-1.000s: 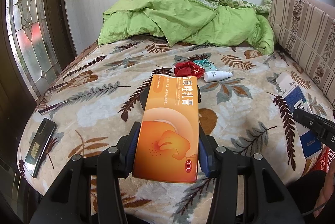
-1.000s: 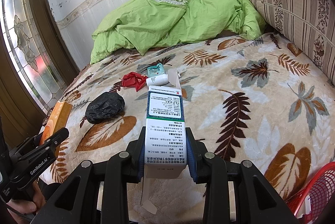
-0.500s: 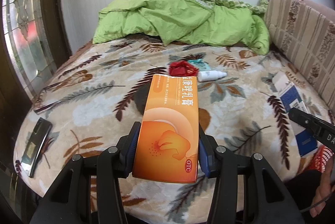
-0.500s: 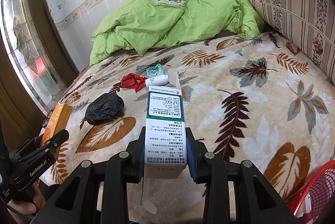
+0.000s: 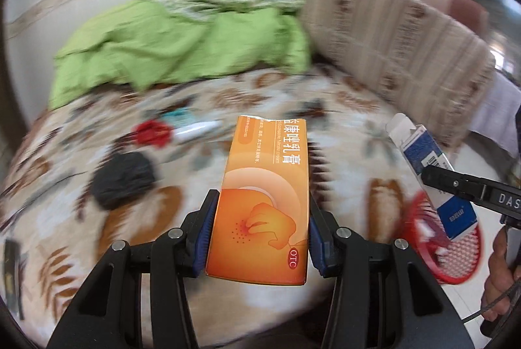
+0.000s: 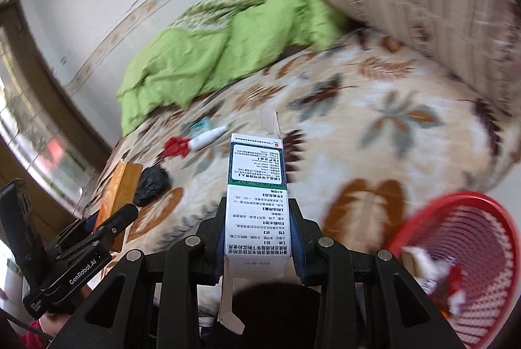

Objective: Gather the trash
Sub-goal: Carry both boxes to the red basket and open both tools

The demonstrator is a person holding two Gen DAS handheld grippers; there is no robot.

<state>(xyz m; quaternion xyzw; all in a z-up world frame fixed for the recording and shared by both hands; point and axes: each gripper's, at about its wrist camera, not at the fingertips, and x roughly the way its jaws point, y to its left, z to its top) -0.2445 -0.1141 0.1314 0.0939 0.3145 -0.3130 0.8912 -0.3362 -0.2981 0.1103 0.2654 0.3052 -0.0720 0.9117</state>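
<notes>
Your left gripper (image 5: pixel 260 238) is clamped on the orange box (image 5: pixel 263 202), pads pressing both long sides near its lower end, most of the box sticking out ahead. Your right gripper (image 6: pixel 257 238) is clamped the same way on the white box (image 6: pixel 257 202), whose end flaps hang loose at both ends. Both boxes are off the bed (image 6: pixel 374 134), carried in the air. The red basket (image 6: pixel 472 267) sits low at the right, beside the bed edge, with some scraps already in it; in the left view the white box hangs over its rim. Remaining on the bed: red wrapper (image 6: pixel 176 147), white tube (image 6: pixel 208 137), teal packet (image 6: pixel 200 125) and black bag (image 6: pixel 151 186), all well apart from the basket. Risks: each box is held only near one end, so a quick swing could pivot it out of the pads; the open flap could catch the basket rim; released too soon, a box would land on the floor or back on the bed; the two grippers are near each other and could knock together over the basket. Pose: both grippers point forward and downward, the right view is rolled, and blur in both suggests fast motion. A hand (image 5: pixel 498 277) shows at the right edge.
</notes>
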